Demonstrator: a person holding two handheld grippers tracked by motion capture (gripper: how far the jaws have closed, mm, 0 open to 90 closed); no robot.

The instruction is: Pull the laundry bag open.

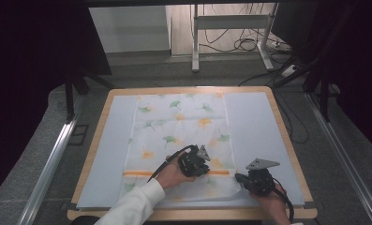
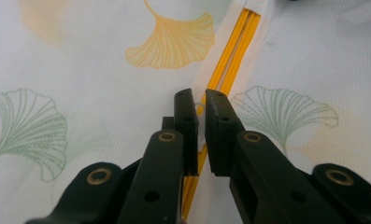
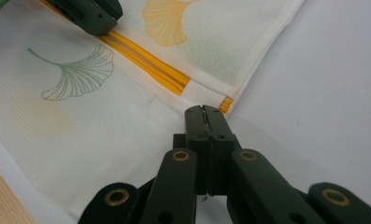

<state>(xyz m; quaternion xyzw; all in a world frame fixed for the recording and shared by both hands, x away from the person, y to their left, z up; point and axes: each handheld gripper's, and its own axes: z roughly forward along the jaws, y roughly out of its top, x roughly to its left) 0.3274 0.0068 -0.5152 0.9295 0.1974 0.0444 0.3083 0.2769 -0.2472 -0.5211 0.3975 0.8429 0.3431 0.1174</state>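
Observation:
A white mesh bag [image 1: 179,126] printed with green and orange ginkgo leaves lies flat on the table. An orange zipper [image 1: 141,173] runs across its near part. My left gripper [image 1: 197,166] rests on the zipper [image 2: 232,51]; its jaws [image 2: 200,100] stand almost together, with a small white piece, seemingly the zipper pull, pinched between them. My right gripper [image 1: 240,179] sits at the bag's right edge, just below the zipper's end [image 3: 206,95]. Its jaws [image 3: 203,112] are shut on the bag's edge. The left gripper [image 3: 92,16] also appears at the top left of the right gripper view.
The bag lies on a pale blue mat [image 1: 254,122] covering a wooden table [image 1: 188,89]. Metal rails [image 1: 48,164] run along both sides of the table. A white stand [image 1: 230,21] and cables are on the floor beyond the table.

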